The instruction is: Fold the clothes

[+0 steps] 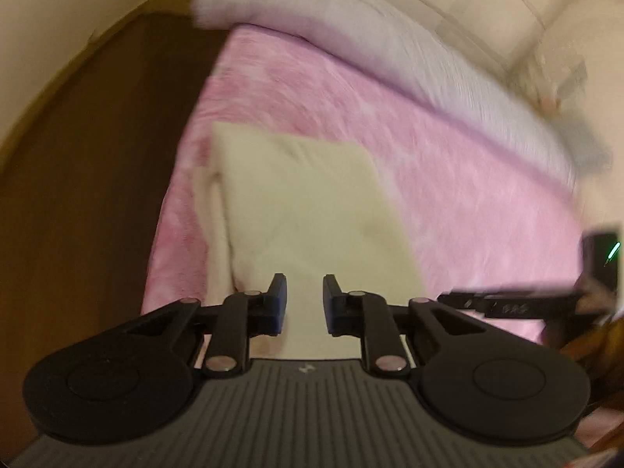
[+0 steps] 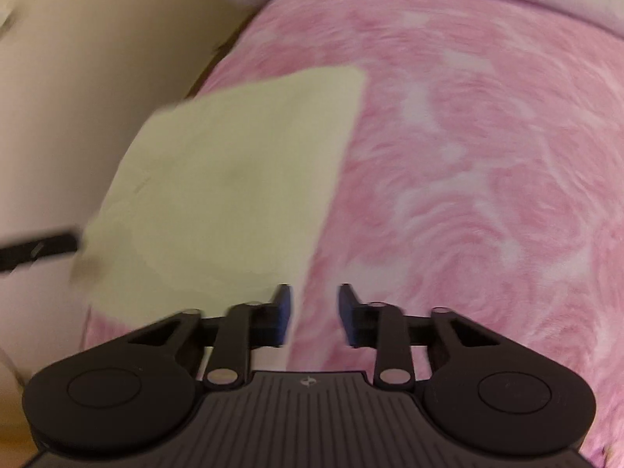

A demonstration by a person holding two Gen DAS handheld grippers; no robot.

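- I have the left gripper [image 1: 305, 300] tilted down over the near end of the folded cream garment [image 1: 296, 210]; its blue-padded jaws stand a little apart with a clear gap, and I see cloth beneath that gap but nothing pinched in it, so I read it as released
- the garment lies flat on the pink patterned bedspread [image 1: 448, 179], close to the bed's left edge in the left wrist view; a paler layer of the same cloth peeks out along its left side
- beyond it, a white quilt [image 1: 351, 27] is bunched along the far end of the bed; dark wooden floor [image 1: 97, 195] runs down the left of that view
- the right gripper [image 2: 315, 312] hangs over the garment's right-hand edge [image 2: 234, 179]; its left finger is over cream cloth and its right finger over bare bedspread [image 2: 487, 156]; the jaws are parted and hold nothing
- in the right wrist view a blurred black bar at the left edge is the other gripper [image 2: 39, 251], just beside the garment's corner; whether it touches the cloth I cannot tell
- both views are smeared, so finer creases are lost to me
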